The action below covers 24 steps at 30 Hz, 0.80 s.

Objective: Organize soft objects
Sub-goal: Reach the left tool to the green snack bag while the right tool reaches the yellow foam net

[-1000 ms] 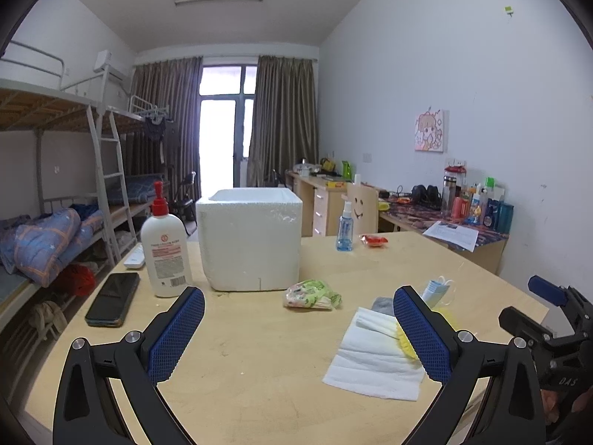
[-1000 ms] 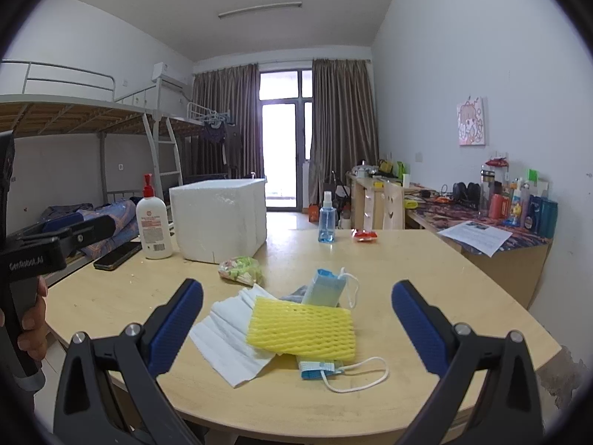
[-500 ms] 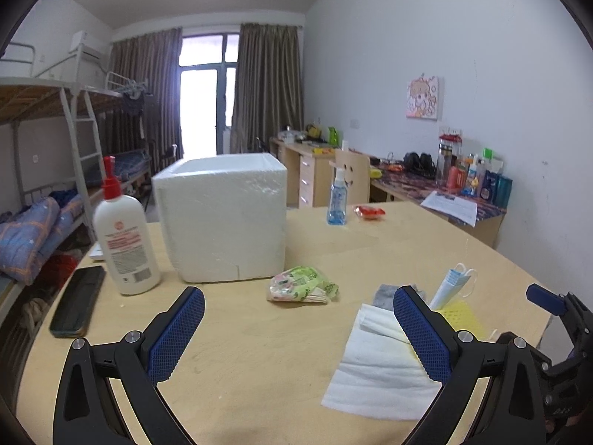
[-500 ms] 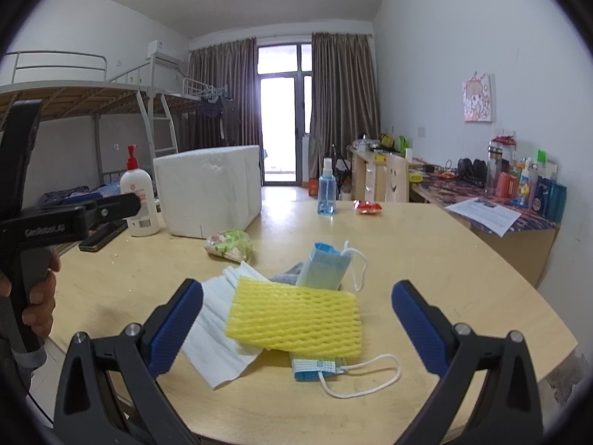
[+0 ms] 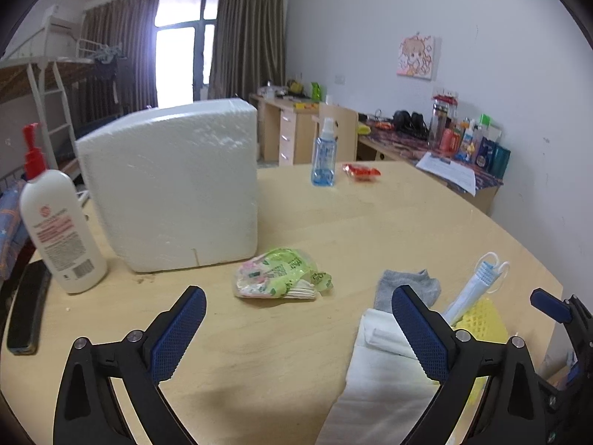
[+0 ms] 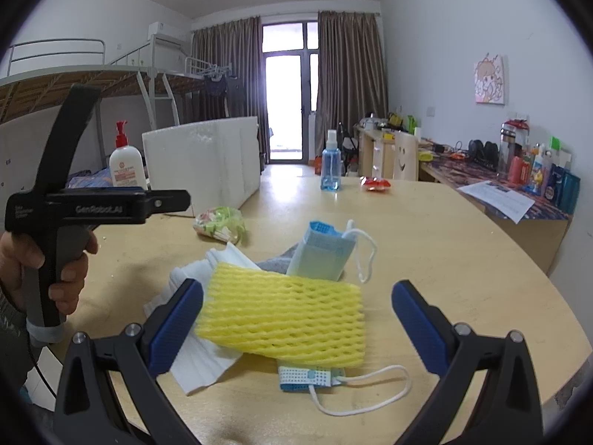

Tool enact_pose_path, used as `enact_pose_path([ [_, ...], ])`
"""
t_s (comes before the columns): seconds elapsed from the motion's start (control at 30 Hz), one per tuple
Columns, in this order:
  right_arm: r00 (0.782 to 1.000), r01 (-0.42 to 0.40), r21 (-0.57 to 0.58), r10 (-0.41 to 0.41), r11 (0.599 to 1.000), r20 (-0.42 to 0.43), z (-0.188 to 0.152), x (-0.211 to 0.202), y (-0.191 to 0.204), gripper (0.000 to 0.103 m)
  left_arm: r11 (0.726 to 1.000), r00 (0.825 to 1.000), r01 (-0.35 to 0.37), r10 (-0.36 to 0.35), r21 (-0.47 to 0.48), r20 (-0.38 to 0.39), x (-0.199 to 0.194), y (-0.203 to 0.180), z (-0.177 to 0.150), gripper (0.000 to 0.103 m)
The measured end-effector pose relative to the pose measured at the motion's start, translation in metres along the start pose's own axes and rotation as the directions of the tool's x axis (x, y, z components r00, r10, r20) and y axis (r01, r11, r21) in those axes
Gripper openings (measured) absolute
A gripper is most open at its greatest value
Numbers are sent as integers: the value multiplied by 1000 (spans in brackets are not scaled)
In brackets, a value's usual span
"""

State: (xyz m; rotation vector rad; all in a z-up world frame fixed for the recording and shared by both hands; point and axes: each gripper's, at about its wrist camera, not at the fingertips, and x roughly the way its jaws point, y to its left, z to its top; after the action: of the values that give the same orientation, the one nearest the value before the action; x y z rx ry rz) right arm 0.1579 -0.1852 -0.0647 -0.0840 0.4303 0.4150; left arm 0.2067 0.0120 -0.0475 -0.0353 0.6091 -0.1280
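Both hand-held grippers hover wide open and empty above the tabletop (image 5: 370,222): the right hand-held gripper (image 6: 296,319) frames a yellow foam net (image 6: 285,319) lying on a white cloth (image 6: 196,363) and face masks (image 6: 318,252), while only the left hand-held gripper (image 5: 296,330) view shows the gray sock (image 5: 407,285) clearly, near a green packet (image 5: 281,274).

Grey sock (image 6: 276,261): mostly hidden behind yellow foam net (image 6: 281,319).
Lower face mask (image 6: 315,376): partly under the net.
White cloth (image 5: 378,389): near end cut off by frame edge.
Phone (image 5: 26,307): left side cropped.
Lotion bottle (image 5: 59,230) label: print unreadable.
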Motion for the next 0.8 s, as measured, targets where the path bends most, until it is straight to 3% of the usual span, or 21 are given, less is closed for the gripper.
enact_pose_path([
  [0.5,997,-55,-10,54,998,-62,3,22,-5,103,999,985,-21,14,-38,-174,57,18,12,95],
  [0.8,990,-94,-24,91,995,-107,-1,33,-7,103,1000,975,8,-12,-19,-221,78,18,13,85],
])
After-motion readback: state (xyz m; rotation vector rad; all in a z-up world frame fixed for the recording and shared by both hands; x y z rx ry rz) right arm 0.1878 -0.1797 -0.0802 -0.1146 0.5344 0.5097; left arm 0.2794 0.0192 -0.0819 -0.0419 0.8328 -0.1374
